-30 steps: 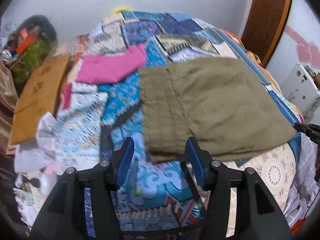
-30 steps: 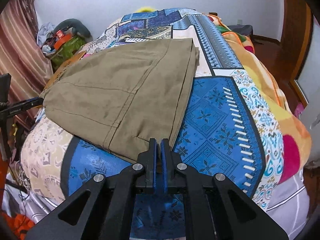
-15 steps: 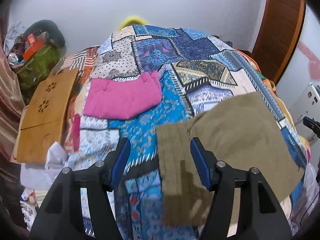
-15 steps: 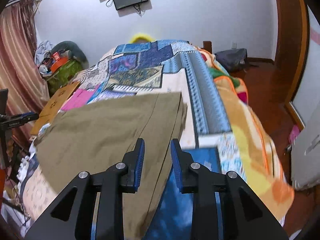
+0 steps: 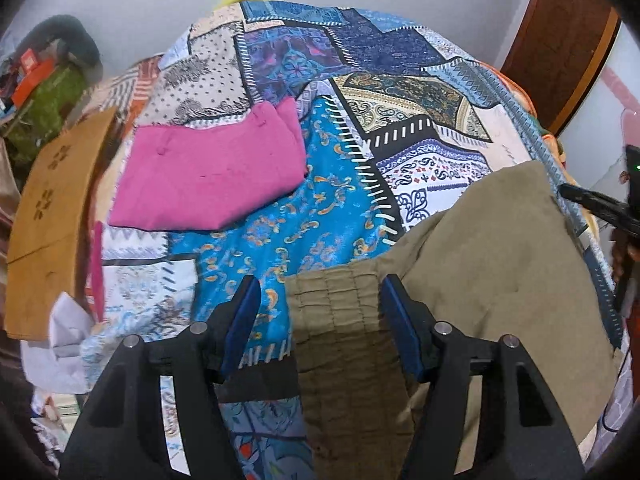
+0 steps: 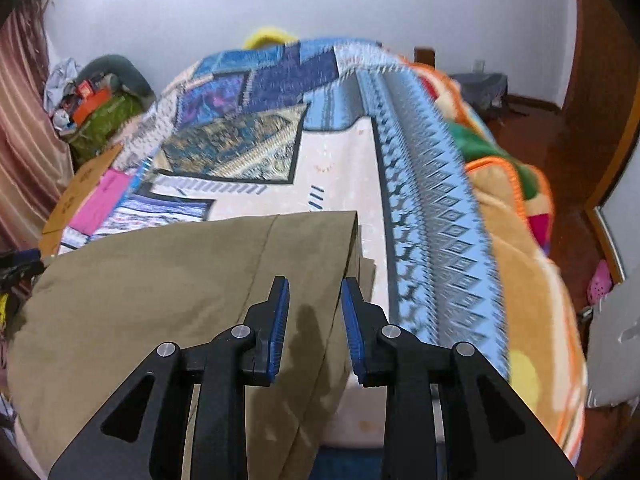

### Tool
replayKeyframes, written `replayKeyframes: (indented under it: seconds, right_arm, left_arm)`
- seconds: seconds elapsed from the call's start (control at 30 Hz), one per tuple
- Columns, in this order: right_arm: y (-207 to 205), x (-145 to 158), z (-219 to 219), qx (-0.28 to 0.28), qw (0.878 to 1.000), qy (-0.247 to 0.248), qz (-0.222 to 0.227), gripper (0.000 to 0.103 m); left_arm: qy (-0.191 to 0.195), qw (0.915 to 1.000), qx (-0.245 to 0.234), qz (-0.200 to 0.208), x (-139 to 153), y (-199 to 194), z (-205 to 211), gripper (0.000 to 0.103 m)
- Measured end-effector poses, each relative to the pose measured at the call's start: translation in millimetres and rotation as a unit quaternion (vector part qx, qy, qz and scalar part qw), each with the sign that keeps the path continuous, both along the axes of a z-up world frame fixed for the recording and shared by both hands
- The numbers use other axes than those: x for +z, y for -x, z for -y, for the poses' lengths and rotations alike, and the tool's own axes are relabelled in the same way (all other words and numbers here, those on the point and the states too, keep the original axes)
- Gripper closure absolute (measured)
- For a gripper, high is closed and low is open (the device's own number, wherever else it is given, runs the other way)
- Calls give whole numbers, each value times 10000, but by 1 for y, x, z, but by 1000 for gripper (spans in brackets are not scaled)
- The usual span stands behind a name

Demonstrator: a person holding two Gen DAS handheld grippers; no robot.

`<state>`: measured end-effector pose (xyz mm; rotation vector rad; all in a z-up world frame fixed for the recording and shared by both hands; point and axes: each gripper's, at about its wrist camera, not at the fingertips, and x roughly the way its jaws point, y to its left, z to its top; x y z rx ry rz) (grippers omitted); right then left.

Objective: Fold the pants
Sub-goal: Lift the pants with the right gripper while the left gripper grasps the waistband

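The olive pants (image 5: 460, 280) lie folded flat on the patchwork bedspread (image 5: 320, 208); their gathered waistband is nearest my left gripper. My left gripper (image 5: 320, 304) is open and empty, held above the waistband edge. In the right wrist view the pants (image 6: 160, 292) fill the lower left, with a folded edge and stacked layers at their right side. My right gripper (image 6: 314, 304) is open and empty, above that folded edge.
A folded pink garment (image 5: 212, 172) lies on the bed beyond the pants. A brown wooden board (image 5: 48, 208) leans at the left bedside, with clutter behind it. An orange blanket (image 6: 520, 240) hangs off the right side of the bed. A wooden door (image 5: 560, 40) stands at the right.
My right gripper went from shut to open. Both grippers lifted and drew back from the pants, then dipped again; the pants stay folded on the bed.
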<state>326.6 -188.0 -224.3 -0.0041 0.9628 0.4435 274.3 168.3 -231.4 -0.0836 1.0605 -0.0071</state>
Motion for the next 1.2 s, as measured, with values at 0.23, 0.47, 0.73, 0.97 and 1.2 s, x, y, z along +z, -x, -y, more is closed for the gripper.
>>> replayKeyframes:
  seconds: [0.23, 0.47, 0.73, 0.97, 1.2]
  right_arm:
    - [-19, -33, -20, 226, 9987, 317, -341, 79]
    - [-14, -37, -22, 214, 9977, 552, -328, 81]
    - [13, 8, -29, 374, 9982, 438, -152, 66]
    - [52, 40, -74, 941, 9953, -201, -61, 39]
    - [75, 2, -111, 1440, 9869, 95, -721, 39]
  left_arm:
    - [85, 9995, 310, 60, -12, -2, -9, 33]
    - [-49, 9972, 744, 109, -12, 2, -7, 32]
    - [-394, 9982, 108, 435, 33, 21, 24, 32]
    - [-155, 9987, -298, 385, 36, 15, 63, 25]
    - [-147, 9983, -554, -86, -2, 16, 95, 25]
